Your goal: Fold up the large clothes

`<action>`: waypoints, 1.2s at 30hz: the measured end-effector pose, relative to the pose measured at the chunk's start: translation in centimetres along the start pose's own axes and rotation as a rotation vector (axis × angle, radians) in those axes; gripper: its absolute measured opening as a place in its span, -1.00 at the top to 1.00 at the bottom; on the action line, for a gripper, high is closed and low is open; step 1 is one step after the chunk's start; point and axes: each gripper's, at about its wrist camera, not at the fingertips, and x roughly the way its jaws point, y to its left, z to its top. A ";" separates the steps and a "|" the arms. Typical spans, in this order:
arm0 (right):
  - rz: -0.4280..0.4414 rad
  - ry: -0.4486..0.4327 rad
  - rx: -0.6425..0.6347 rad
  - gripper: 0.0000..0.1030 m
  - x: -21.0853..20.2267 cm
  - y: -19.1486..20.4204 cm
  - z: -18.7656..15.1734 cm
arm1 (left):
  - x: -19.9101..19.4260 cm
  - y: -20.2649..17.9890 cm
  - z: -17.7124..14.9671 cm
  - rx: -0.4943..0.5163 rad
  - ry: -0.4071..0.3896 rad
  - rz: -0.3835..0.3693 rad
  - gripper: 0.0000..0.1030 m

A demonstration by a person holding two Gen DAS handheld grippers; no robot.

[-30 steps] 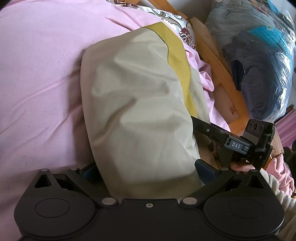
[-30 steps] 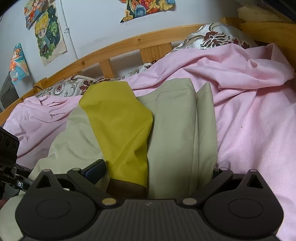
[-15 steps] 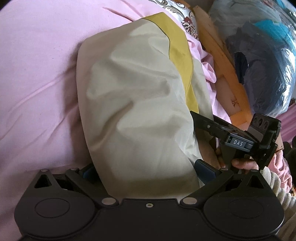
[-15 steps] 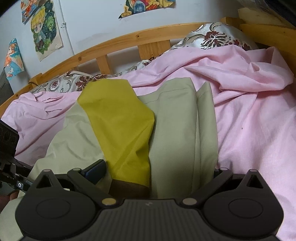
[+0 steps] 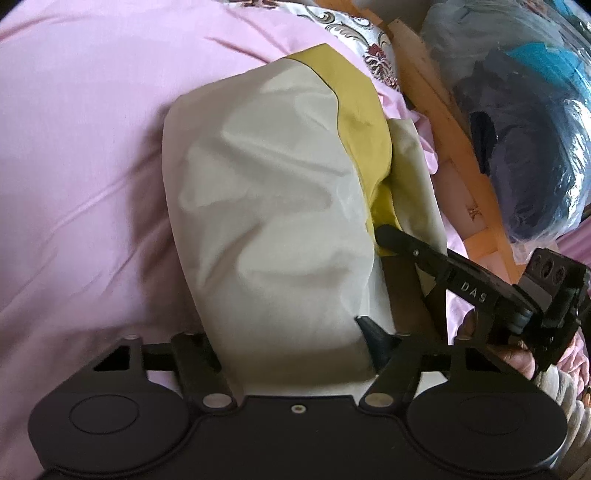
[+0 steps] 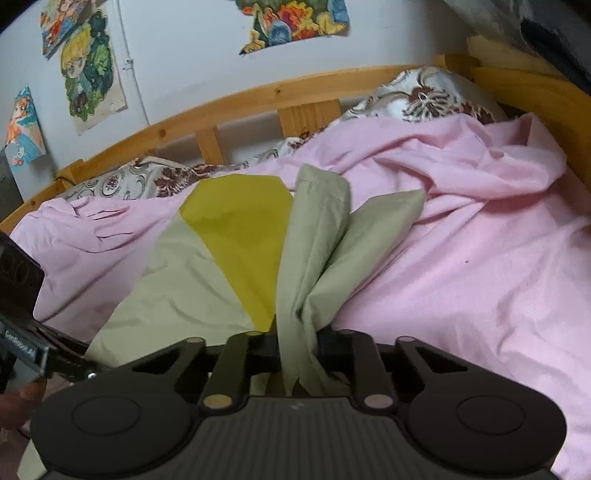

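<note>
On the pink sheet (image 6: 480, 280) lies the beige and yellow garment (image 5: 280, 229). The right gripper (image 6: 297, 349) has just closed and clamps its bunched near edge. The left gripper (image 5: 291, 343) was just closing around the near left part, its fingers apart; whether they press it I cannot tell.

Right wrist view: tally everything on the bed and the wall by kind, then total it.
Garments: 1, a beige and yellow garment
Pink sheets: 1
Floral pillows: 2
Cartoon posters on the wall: 3
Total: 7
</note>
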 end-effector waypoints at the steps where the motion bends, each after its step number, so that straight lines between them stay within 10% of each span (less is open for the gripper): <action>1: -0.008 -0.004 -0.010 0.73 -0.2 0.4 0.1 | -0.3 -0.3 0.1 0.002 0.004 0.002 -0.26; 36: -0.097 0.028 -0.349 0.77 -4.2 17.4 3.7 | -9.9 -0.2 1.1 -0.013 -0.038 0.062 -0.06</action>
